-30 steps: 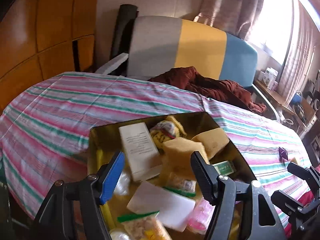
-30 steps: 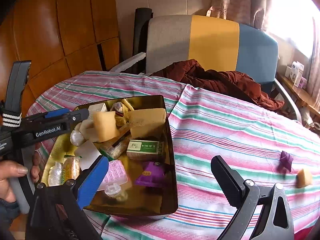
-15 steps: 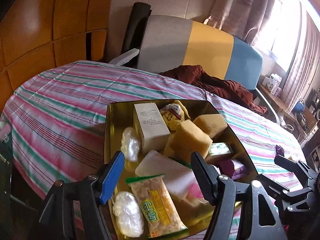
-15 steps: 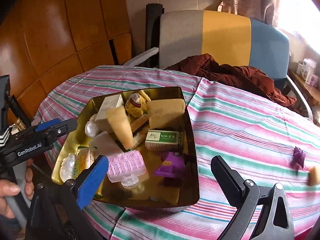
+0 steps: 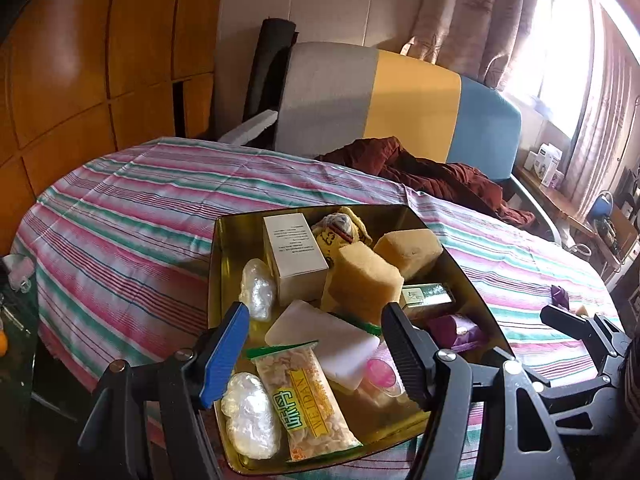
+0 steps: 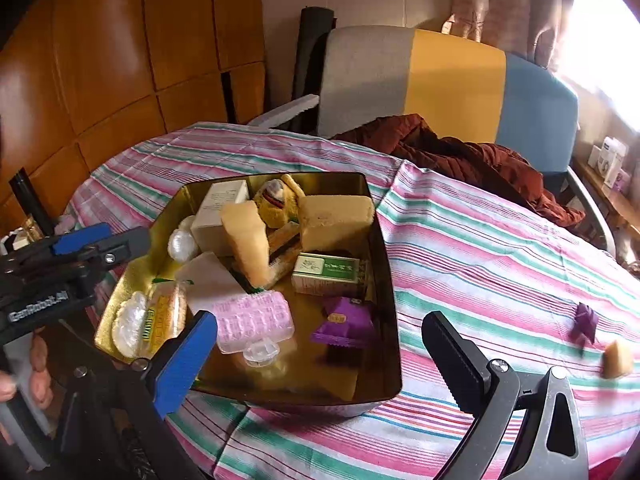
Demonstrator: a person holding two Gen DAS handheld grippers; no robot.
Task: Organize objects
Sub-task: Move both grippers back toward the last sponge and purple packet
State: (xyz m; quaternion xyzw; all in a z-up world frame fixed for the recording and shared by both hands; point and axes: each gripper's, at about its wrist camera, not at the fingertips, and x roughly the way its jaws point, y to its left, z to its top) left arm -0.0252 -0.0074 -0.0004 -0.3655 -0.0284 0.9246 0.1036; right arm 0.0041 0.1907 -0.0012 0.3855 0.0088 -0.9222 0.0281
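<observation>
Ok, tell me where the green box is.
In the right wrist view the green box lies in the gold tray, by its right wall, behind the purple packet.

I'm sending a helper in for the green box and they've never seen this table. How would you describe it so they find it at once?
On the striped tablecloth sits a gold tray heaped with small items. Look along the tray's side nearest the bare cloth, below the big yellow sponge and above the purple packet. The green box lies flat there, the only carton with a green top; the other carton is plain white.

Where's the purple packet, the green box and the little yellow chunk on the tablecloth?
purple packet (image 6: 347,321), right wrist view, its middle.
green box (image 6: 329,273), right wrist view, its top face.
yellow chunk (image 6: 618,359), right wrist view, its middle.
</observation>
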